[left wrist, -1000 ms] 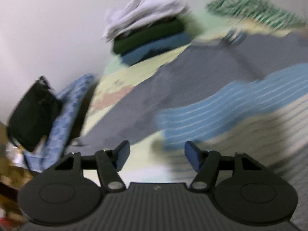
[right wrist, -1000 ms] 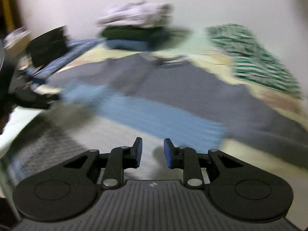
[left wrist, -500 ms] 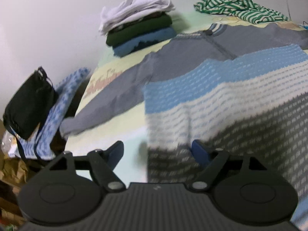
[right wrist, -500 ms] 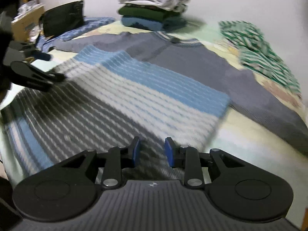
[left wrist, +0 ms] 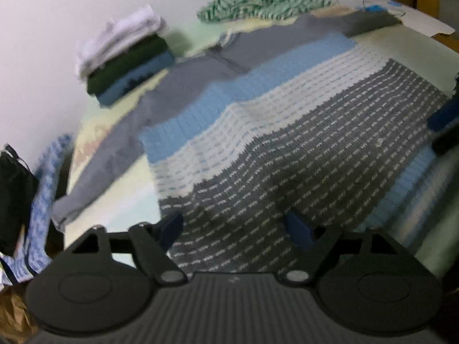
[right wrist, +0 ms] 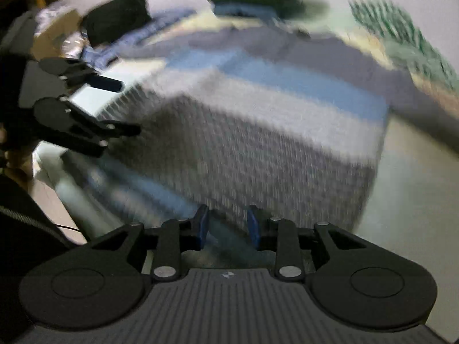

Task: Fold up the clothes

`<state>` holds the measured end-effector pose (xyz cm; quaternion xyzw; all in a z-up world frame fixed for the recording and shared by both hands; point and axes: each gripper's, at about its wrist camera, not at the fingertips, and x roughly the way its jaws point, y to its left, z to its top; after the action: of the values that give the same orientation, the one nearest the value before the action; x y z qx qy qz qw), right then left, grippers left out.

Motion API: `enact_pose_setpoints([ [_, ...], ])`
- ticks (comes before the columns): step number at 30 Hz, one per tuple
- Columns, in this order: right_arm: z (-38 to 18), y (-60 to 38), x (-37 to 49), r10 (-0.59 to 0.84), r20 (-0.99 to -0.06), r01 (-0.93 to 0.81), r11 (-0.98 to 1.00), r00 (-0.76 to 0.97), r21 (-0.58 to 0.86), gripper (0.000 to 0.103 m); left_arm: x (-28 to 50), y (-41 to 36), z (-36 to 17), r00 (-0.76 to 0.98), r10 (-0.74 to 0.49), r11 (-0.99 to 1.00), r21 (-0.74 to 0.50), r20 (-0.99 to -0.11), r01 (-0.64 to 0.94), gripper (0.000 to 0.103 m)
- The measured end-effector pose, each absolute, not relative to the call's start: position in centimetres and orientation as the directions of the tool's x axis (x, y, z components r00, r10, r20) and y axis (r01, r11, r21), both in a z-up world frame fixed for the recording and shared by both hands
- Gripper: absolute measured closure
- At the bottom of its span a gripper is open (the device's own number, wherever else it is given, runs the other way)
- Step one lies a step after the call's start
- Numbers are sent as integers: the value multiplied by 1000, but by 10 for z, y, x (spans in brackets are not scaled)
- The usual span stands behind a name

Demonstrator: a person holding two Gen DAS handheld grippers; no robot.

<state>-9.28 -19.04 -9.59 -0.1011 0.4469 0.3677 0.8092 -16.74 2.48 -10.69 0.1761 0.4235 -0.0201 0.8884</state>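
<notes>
The striped sweater (left wrist: 287,143) lies spread across the middle of the bed (left wrist: 401,54), hem toward the near edge. The left gripper (left wrist: 235,229) hovers over the hem with jaws wide apart, gripping nothing. The right gripper (right wrist: 228,226) stands narrowly parted, also empty, over the hem's other end.

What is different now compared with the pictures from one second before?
Both grippers have come in over the striped sweater, which now fills each view. The left gripper has spread wider; the right gripper slightly. Neither holds anything. The folded stack stayed in place.
</notes>
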Motion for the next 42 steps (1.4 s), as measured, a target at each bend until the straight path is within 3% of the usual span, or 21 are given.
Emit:
enact_pose_setpoints([
  [8, -95, -211, -114, 398, -844, -624, 775, 359, 100, 72, -180, 47, -106, 605, 47, 952, 220, -795, 214, 12],
  [12, -97, -204, -117, 402, -843, -628, 771, 358, 101, 46, -168, 47, -104, 573, 45, 948, 215, -818, 233, 8],
  [15, -99, -197, -126, 392, -844, -672, 739, 366, 53, 37, -161, 42, -101, 560, 57, 935, 240, -827, 260, 10],
  [17, -97, -197, -124, 395, -847, -684, 727, 354, 53, 37, -156, 32, -97, 577, 87, 908, 303, -812, 289, 12],
  [19, -92, -204, -114, 413, -842, -675, 734, 347, 81, 53, -144, 18, -90, 605, 111, 880, 361, -788, 310, 13],
  [20, -88, -212, -105, 415, -834, -651, 753, 363, 92, 56, -136, 12, -86, 618, 113, 873, 375, -778, 313, 13],
  [29, -67, -318, 21, 256, -766, -262, 958, 590, 119, 56, -21, -99, -70, 712, 31, 814, 432, -701, 389, 9],
  [36, -96, -417, 111, 305, -764, 198, 850, 569, 487, 55, 56, -185, -73, 744, -45, 781, 441, -667, 443, 17],
  [39, -102, -438, 125, 294, -744, 303, 777, 600, 551, 55, 83, -207, -82, 716, -50, 791, 410, -697, 455, 31],
  [41, -104, -452, 130, 274, -738, 356, 739, 617, 572, 53, 96, -217, -87, 686, -74, 796, 371, -724, 478, 30],
  [42, -108, -459, 130, 265, -743, 389, 717, 615, 578, 49, 98, -222, -90, 674, -94, 792, 356, -732, 496, 24],
])
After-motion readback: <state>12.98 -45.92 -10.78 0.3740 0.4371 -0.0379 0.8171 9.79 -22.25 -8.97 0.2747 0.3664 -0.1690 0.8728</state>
